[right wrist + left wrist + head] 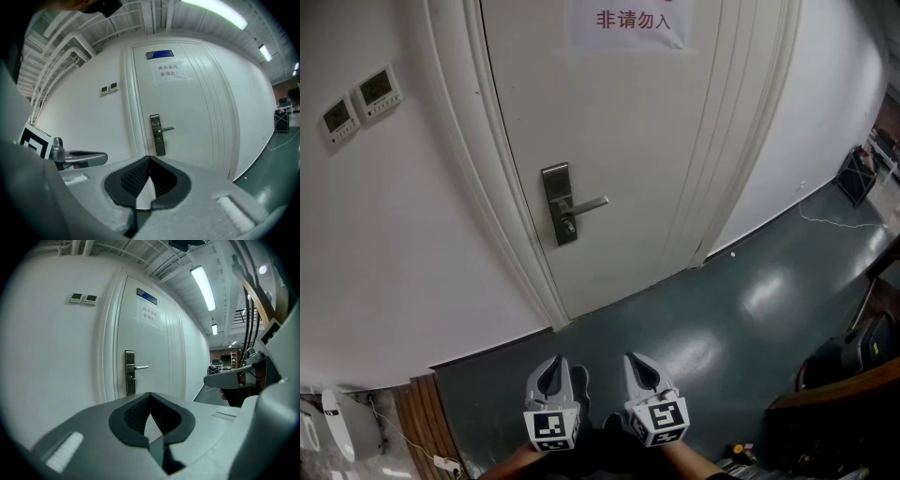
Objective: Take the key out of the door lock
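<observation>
Holding left gripper [561,371] and right gripper [642,368] well short of the lock [559,208], fingers [136,180] pinched together, empty; risking knocking the handle [591,202] or missing the small key [569,226] unless opening first.

White door [619,141], steel lock plate [558,185] with lever handle [591,202] pointing right, paper notice [630,21] at top, 2 wall panels [360,102] at left, left tongs [555,362] and right tongs [637,360] side by side above green floor [741,309], well apart from door

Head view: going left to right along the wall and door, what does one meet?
wall control panels → lock plate → lever handle → black crate on the floor at far right
</observation>
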`<state>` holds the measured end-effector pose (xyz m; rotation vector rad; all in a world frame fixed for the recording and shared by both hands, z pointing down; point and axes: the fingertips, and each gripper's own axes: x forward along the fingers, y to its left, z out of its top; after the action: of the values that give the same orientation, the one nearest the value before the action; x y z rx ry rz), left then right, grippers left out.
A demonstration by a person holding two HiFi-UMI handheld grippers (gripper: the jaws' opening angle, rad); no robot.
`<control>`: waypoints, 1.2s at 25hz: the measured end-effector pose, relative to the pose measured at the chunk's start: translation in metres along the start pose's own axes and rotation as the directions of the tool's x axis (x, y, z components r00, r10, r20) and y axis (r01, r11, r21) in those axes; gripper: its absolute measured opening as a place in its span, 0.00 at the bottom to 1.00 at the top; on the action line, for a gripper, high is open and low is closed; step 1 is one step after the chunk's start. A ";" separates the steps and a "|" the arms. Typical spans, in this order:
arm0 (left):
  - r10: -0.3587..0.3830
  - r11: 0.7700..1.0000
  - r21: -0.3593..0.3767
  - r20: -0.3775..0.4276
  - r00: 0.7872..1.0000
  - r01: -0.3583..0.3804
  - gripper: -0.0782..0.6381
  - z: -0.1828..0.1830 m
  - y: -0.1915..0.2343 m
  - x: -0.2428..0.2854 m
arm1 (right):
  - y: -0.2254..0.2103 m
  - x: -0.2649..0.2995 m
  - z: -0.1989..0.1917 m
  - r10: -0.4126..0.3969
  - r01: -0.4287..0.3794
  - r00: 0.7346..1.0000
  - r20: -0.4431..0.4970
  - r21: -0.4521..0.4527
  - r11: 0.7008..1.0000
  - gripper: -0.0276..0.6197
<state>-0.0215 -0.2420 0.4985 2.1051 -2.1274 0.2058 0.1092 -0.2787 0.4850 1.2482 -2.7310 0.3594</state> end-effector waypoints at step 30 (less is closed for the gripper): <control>-0.066 0.998 0.001 -0.011 0.998 0.066 0.13 0.031 0.127 0.228 | -0.031 0.283 0.050 0.218 -0.179 0.971 -0.096 0.311 0.934 0.07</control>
<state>-0.1507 -0.4705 0.5131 2.1657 -2.0488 0.2115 -0.0524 -0.5177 0.4995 0.9618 -2.7687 0.8746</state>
